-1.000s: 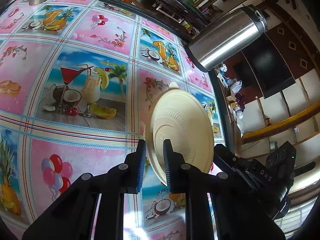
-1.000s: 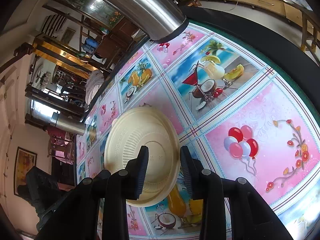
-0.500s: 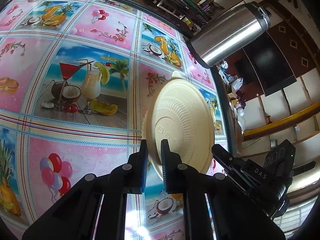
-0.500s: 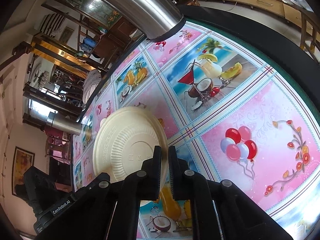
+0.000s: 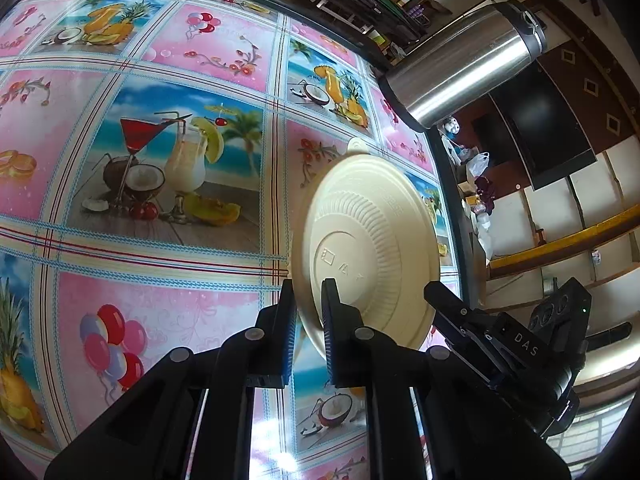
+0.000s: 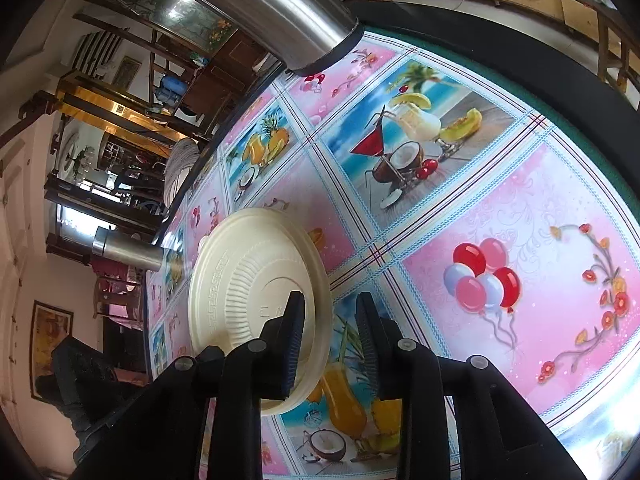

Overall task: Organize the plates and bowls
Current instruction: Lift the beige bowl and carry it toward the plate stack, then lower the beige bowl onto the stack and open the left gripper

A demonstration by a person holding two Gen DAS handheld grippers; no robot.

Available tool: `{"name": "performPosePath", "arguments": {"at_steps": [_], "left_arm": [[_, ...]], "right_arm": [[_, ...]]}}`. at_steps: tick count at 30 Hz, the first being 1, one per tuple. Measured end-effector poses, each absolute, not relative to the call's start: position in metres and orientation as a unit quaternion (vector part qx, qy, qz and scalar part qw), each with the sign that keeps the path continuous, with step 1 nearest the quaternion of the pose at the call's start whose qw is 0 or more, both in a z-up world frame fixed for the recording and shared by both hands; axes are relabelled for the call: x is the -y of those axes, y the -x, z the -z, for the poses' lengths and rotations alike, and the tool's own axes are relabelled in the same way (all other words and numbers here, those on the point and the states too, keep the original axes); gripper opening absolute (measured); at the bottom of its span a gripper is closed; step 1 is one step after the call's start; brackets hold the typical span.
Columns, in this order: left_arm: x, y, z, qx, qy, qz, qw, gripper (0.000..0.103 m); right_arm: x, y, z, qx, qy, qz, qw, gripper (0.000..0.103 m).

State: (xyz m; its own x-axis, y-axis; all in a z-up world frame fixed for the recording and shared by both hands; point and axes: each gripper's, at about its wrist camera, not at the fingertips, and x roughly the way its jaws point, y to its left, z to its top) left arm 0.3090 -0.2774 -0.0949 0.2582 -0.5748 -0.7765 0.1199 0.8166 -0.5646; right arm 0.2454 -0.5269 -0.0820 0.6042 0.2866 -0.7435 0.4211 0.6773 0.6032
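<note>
A cream disposable plate [image 5: 368,244] with a ribbed underside is held tilted above the patterned tablecloth [image 5: 160,160]. My left gripper [image 5: 308,312] is shut on the plate's near rim. The right gripper's black body [image 5: 500,340] shows to the plate's right. In the right wrist view the same plate [image 6: 248,280] shows upside down, with another cream rim just beneath it. My right gripper [image 6: 332,320] is open, its fingers on either side of the plate's near rim.
A large steel thermos [image 5: 468,68] stands at the table's far right edge and also shows in the right wrist view [image 6: 272,8]. A smaller steel flask [image 6: 124,252] stands further off. The table's dark edge [image 6: 520,64] curves nearby.
My right gripper closed on the plate's rim half a second ago and has now opened again. My left gripper has stayed shut on the plate, lifting and tilting it slightly.
</note>
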Motion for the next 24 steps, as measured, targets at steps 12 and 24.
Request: {"name": "performPosePath", "arguments": {"at_steps": [12, 24], "left_arm": [[0.276, -0.307, 0.091, -0.562, 0.202, 0.227, 0.769, 0.01], [0.238, -0.272, 0.052, -0.533, 0.194, 0.211, 0.796, 0.01]], "right_arm": [[0.521, -0.243, 0.078, -0.433, -0.389, 0.04, 0.812, 0.01], [0.495, -0.211, 0.048, -0.405, -0.404, -0.007, 0.82, 0.009]]}}
